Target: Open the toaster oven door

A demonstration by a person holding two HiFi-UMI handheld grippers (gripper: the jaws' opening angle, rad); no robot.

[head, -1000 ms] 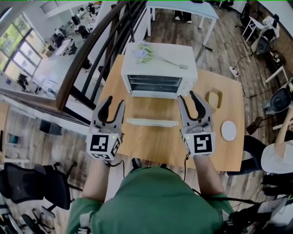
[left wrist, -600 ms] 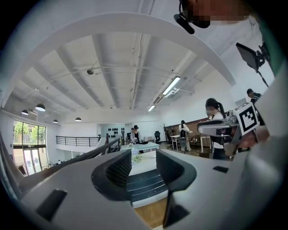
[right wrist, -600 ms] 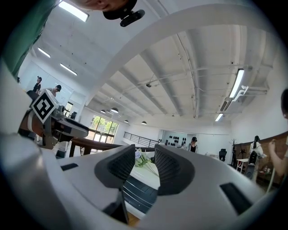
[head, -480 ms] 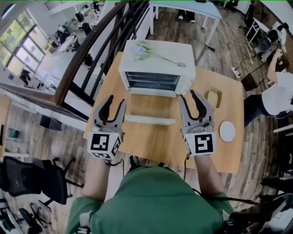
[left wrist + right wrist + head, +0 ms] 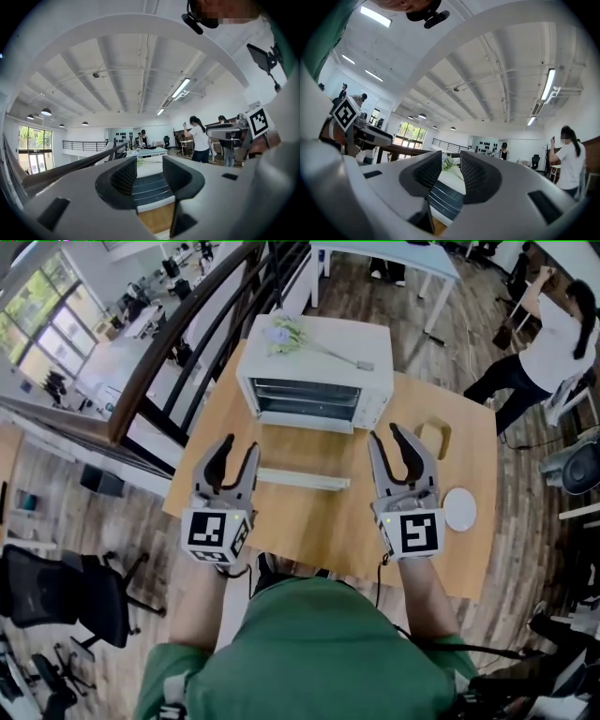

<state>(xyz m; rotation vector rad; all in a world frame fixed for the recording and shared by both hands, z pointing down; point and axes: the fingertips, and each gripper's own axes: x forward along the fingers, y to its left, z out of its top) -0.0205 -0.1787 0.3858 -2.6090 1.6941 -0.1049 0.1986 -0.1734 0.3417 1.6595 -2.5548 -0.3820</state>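
The white toaster oven (image 5: pixel 314 385) stands at the far side of the wooden table (image 5: pixel 309 521), and its door (image 5: pixel 302 479) hangs open, lying flat toward me with its white front edge nearest. My left gripper (image 5: pixel 237 444) hovers open at the door's left end, with nothing between its fingers. My right gripper (image 5: pixel 386 434) is open at the door's right side; its jaws have just been closing a little, with nothing between them. In the left gripper view the oven (image 5: pixel 147 185) shows between the jaws of the left gripper (image 5: pixel 150 176). The right gripper (image 5: pixel 451 176) also frames the oven (image 5: pixel 443 199).
A sprig of flowers (image 5: pixel 291 336) lies on the oven's top. A small yellowish tray (image 5: pixel 438 439) and a round white disc (image 5: pixel 459 509) sit on the table's right part. A dark railing (image 5: pixel 178 343) runs along the left. A person (image 5: pixel 553 324) stands at the far right.
Both grippers have drawn back from the oven, which now sits farther off in the head view. The right jaws stand slightly narrower. The door has stayed open.
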